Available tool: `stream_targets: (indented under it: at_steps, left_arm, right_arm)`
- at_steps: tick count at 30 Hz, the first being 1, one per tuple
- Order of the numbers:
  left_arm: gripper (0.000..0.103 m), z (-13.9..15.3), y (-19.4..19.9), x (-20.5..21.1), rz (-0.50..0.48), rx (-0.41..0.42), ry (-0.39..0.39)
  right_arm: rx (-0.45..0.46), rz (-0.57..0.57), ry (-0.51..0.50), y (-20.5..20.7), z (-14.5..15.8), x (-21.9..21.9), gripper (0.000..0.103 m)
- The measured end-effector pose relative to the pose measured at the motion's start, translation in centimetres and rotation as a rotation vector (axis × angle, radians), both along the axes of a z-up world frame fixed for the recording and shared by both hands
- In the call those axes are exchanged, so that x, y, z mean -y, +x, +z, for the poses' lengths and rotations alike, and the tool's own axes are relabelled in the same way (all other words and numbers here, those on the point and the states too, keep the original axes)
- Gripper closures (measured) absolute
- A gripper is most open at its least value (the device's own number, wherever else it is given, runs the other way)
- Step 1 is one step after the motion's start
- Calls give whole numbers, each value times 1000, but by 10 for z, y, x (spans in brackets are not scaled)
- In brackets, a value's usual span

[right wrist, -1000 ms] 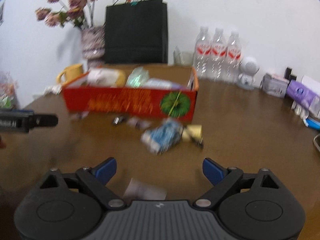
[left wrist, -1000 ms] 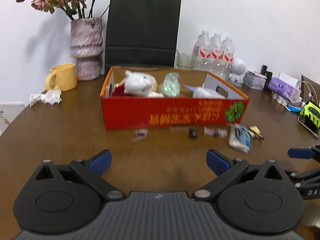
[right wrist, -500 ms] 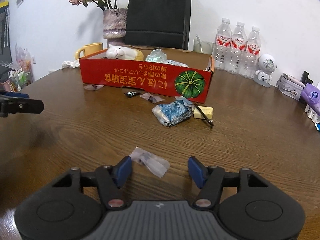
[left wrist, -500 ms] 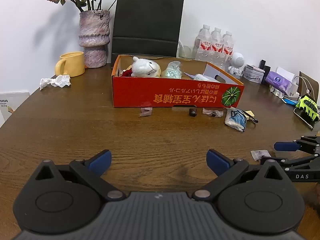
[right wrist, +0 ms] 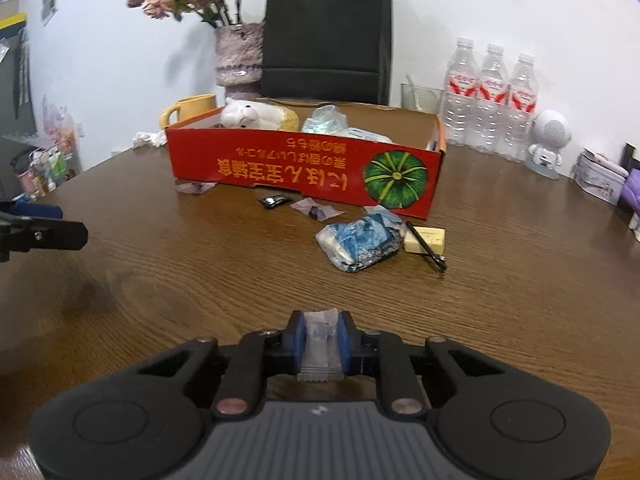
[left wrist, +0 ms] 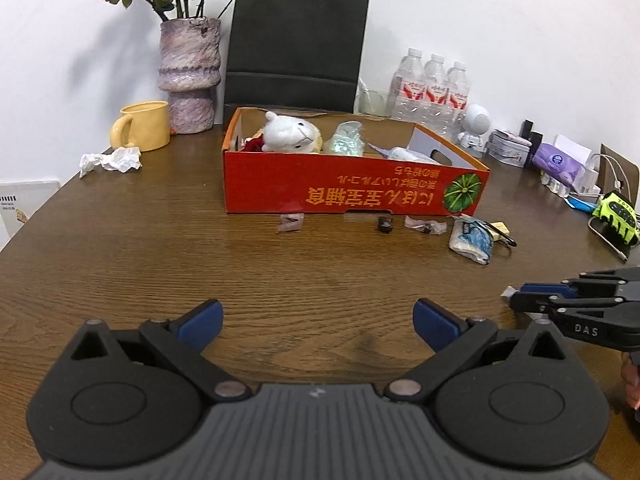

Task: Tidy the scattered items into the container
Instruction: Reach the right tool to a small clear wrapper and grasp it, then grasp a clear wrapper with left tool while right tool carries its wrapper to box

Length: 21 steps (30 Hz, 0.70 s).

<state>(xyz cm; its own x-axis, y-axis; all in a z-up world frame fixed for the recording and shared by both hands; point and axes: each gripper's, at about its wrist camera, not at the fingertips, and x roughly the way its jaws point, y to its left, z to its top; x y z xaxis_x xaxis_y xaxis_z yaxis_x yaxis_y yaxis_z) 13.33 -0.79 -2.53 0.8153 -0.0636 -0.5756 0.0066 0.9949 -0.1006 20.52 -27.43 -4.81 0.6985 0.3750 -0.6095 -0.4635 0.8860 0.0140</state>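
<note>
Wrapper [right wrist: 321, 344] is now pinched between the blue pads of the right claw [right wrist: 321, 342], whose jaws are closing on it. A second ago they were spread wide, with that little clear candy-type packet lying loose on the counter [right wrist: 500, 300] between them. So I'd say 1 scattered item is basically picked and next it needs a carry to the box.

Left claw [left wrist: 316, 320] is wide open with nothing between its pads, hovering over bare wood. It has drifted in a bit over the last second and then parked.

Red cardboard box [right wrist: 304, 172] sits well ahead of the right claw. It already holds a white plush toy [right wrist: 244, 114] at its left end, a crinkly iridescent bag [right wrist: 324, 120] in the middle and some pale packet to the right of that.

Still loose on the counter, ahead and slightly right of the right claw:
- a blue and white crumpled pack [right wrist: 360, 242]
- a yellowish block [right wrist: 426, 239] with a black pen-like thing across it
- 2 purple-ish wrappers and a small black piece hugging the box front
</note>
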Motion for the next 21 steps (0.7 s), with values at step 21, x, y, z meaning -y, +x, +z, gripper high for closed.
stream_targets:
  at_steps: [21]
  left_arm:
    - [33,-18,141,-10,123,-62,33]
  right_arm:
    - [69,-43,81,80,31,-58,88]
